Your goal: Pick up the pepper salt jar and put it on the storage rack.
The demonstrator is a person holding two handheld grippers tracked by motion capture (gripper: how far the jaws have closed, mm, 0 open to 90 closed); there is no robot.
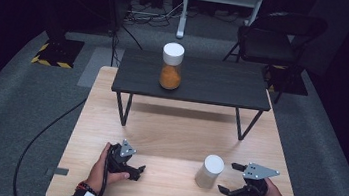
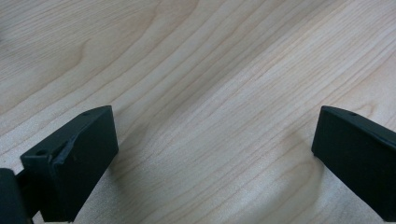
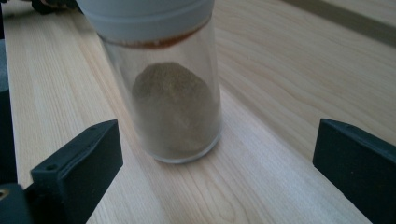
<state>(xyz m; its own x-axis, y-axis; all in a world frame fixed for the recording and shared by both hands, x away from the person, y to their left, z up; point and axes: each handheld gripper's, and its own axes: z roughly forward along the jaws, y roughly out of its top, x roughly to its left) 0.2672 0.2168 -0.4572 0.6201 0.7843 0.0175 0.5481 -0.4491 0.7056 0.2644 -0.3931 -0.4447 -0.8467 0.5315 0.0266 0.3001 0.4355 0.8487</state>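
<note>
The right gripper (image 1: 234,177), jaws wide and empty, faces a jar (image 3: 166,88) at its 12 o'clock: clear glass, white cap, grey-brown powder, upright on the wooden table (image 1: 167,137). The left gripper (image 2: 215,154), equally spread and empty, looks on bare wood grain.

jar lid (image 3: 144,18) cropped at top edge
</note>
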